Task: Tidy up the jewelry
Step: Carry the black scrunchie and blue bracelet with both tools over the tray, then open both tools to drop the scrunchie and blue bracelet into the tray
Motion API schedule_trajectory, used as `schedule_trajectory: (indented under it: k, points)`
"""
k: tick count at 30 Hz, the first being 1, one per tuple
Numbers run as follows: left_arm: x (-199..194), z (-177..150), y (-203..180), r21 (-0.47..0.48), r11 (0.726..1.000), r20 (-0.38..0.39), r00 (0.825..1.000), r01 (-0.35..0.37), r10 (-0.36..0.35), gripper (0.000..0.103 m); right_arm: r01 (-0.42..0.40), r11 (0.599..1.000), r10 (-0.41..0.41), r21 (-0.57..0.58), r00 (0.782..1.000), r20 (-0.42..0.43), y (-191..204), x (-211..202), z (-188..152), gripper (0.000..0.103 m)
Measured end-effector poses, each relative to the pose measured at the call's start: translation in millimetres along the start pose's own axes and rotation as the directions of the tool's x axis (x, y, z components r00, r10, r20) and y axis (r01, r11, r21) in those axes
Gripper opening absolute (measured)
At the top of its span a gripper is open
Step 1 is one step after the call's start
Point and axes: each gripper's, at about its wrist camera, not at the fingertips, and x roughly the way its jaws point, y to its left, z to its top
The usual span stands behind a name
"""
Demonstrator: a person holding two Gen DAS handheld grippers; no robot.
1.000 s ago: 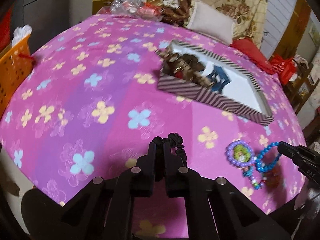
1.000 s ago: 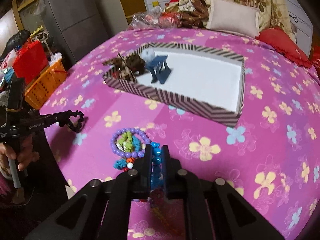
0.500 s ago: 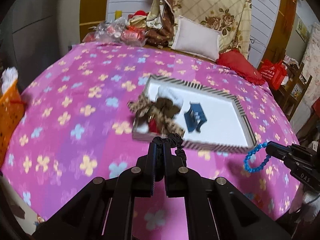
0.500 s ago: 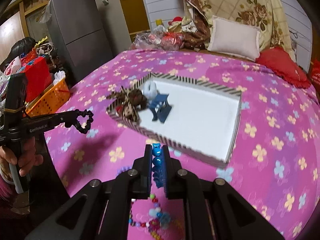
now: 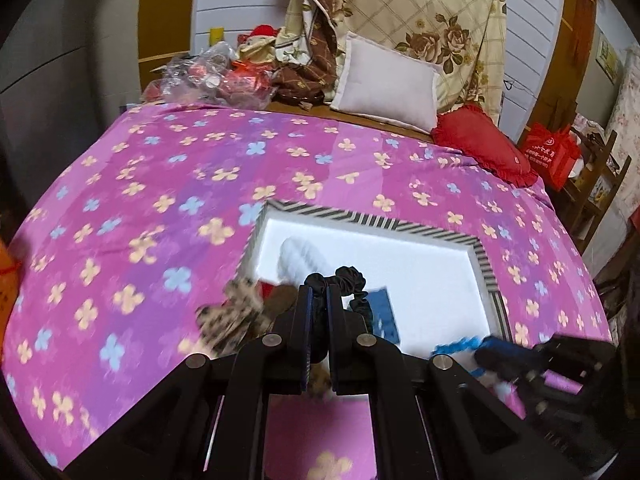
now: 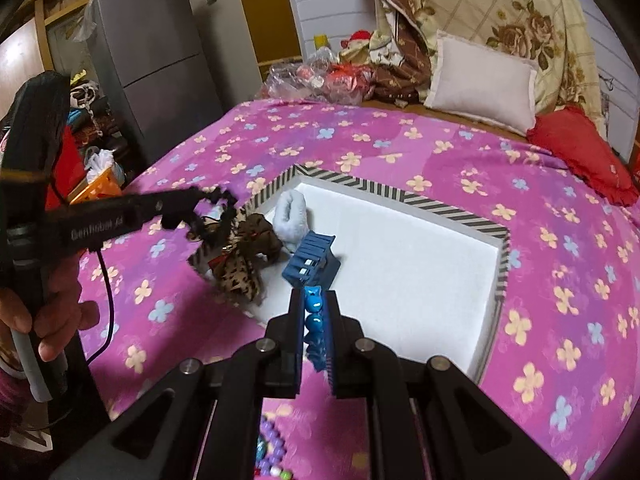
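Note:
My left gripper (image 5: 317, 294) is shut on a black scrunchie (image 5: 349, 280) and holds it above the left end of the striped box (image 5: 384, 222). It also shows in the right wrist view (image 6: 208, 208), over the leopard-print scrunchie (image 6: 244, 256). My right gripper (image 6: 313, 300) is shut on a blue bead bracelet (image 6: 313, 320), held above the box's near edge (image 6: 500, 264). The box holds a white scrunchie (image 6: 291, 216) and a blue hair claw (image 6: 314, 262). A purple bead piece (image 6: 272, 450) lies on the bedspread under my right gripper.
The box sits on a pink flowered bedspread (image 5: 160, 200). Pillows (image 5: 386, 84) and a red cushion (image 5: 482, 148) lie at the far end. An orange basket (image 6: 98, 186) and a grey fridge (image 6: 152, 60) stand off the bed's left side.
Both grippers have risen and moved forward over the box, each still holding its item. The blue bracelet left the bedspread, away from the purple bead piece.

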Motion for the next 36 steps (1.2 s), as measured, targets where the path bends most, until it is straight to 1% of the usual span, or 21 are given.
schedule_trajectory:
  k: [8, 13, 20, 25, 26, 27, 29, 32, 33, 34, 35, 36]
  points:
    - [65.7, 25.3, -5.9, -0.004, 1.0, -0.07, 0.998, -0.001, 0.0, 0.008, 0.005, 1.0, -0.004, 0.01, 0.997, -0.083, -26.5, 55.2, 12.8, 0.009]
    - [101.1, 33.2, -5.2, 0.006, 0.999, -0.109, 0.993, -0.035, 0.035, 0.008, 0.018, 0.999, -0.013, 0.039, 0.993, -0.117, -51.3, 85.5, 28.1, 0.009]
    - [131.0, 37.6, -0.4, 0.016, 0.997, -0.145, 0.986, -0.078, 0.079, 0.008, 0.052, 0.994, -0.039, 0.095, 0.99, -0.138, -79.6, 125.5, 47.1, 0.009]
    - [140.0, 38.1, 1.0, 0.019, 0.996, -0.155, 0.983, -0.091, 0.093, 0.008, 0.064, 0.988, -0.045, 0.14, 0.989, -0.14, -88.4, 140.2, 50.4, 0.009]
    - [140.9, 38.1, 1.0, 0.021, 0.996, -0.161, 0.983, -0.09, 0.092, 0.008, 0.055, 0.986, -0.033, 0.158, 0.99, -0.14, -90.2, 140.7, 49.2, 0.009]
    - [141.6, 38.3, 2.3, 0.012, 0.996, -0.164, 0.982, -0.092, 0.092, 0.008, 0.047, 0.985, -0.024, 0.166, 0.99, -0.138, -90.9, 140.4, 49.0, 0.011]
    - [142.2, 39.4, 7.3, -0.018, 0.996, -0.166, 0.983, -0.083, 0.079, 0.01, 0.042, 0.982, -0.018, 0.184, 0.991, -0.131, -92.6, 135.5, 46.8, 0.025]
    - [142.2, 40.7, 14.6, -0.055, 0.997, -0.178, 0.983, -0.051, 0.04, 0.02, 0.034, 0.978, -0.012, 0.207, 0.994, -0.107, -95.0, 121.0, 45.9, 0.036]
    - [141.1, 40.5, 15.0, -0.06, 0.997, -0.179, 0.983, -0.044, 0.033, 0.025, 0.025, 0.977, -0.004, 0.212, 0.995, -0.097, -95.4, 114.1, 45.5, 0.038]
    - [138.8, 39.8, 16.3, -0.066, 0.997, -0.18, 0.983, -0.034, 0.022, 0.03, 0.021, 0.977, -0.001, 0.214, 0.996, -0.092, -95.4, 109.4, 45.5, 0.042]
    - [136.8, 39.3, 17.2, -0.072, 0.997, -0.182, 0.983, -0.025, 0.012, 0.032, 0.016, 0.977, 0.003, 0.215, 0.996, -0.086, -94.9, 101.5, 44.1, 0.045]
    - [133.2, 38.1, 19.5, -0.084, 0.996, -0.183, 0.983, -0.011, -0.004, 0.035, 0.013, 0.977, 0.005, 0.213, 0.997, -0.082, -94.6, 97.4, 43.6, 0.046]
